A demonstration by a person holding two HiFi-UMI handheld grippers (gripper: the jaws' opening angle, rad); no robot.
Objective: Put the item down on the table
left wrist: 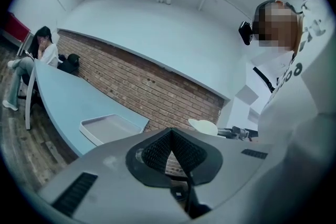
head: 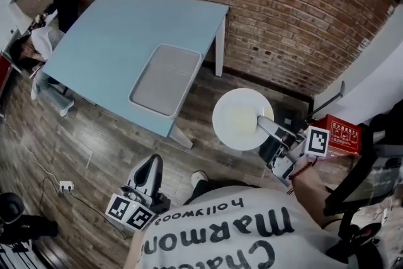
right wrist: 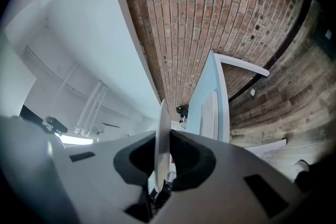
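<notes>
**Plate (head: 239, 118), white and round, hanging over the floor short of the pale blue table (head: 113, 41)**

The right gripper (head: 261, 124) is pinching the plate by its rim, the jaws nearly together with only the thin edge between the pads. In the head view the plate is lying level with its flat face turned up. Its disc is reaching out from the jaws toward the table and the red brick wall (head: 296, 16). Being round, it is showing no long axis of its own. In the right gripper view it is appearing edge-on, a slim white sliver (right wrist: 164, 139) standing between the two dark pads of the right gripper (right wrist: 164, 165).

The plate is touching nothing but the jaws. It is hovering above the dark wooden plank floor (head: 94, 154), just beside the table's near white leg (head: 182, 135) and apart from the tabletop.

The left gripper (head: 152, 162) is being held low by the person's side, its ribbed jaws (left wrist: 171, 147) pressed together on nothing. Its view is taking in the plate (left wrist: 203, 126) off to the right.

A shallow grey rectangular tray (head: 151, 107) is sitting at the table's near edge. A person (head: 44, 34) is sitting at the far end of the table. A red box (head: 343, 135) is standing near the right gripper.
</notes>
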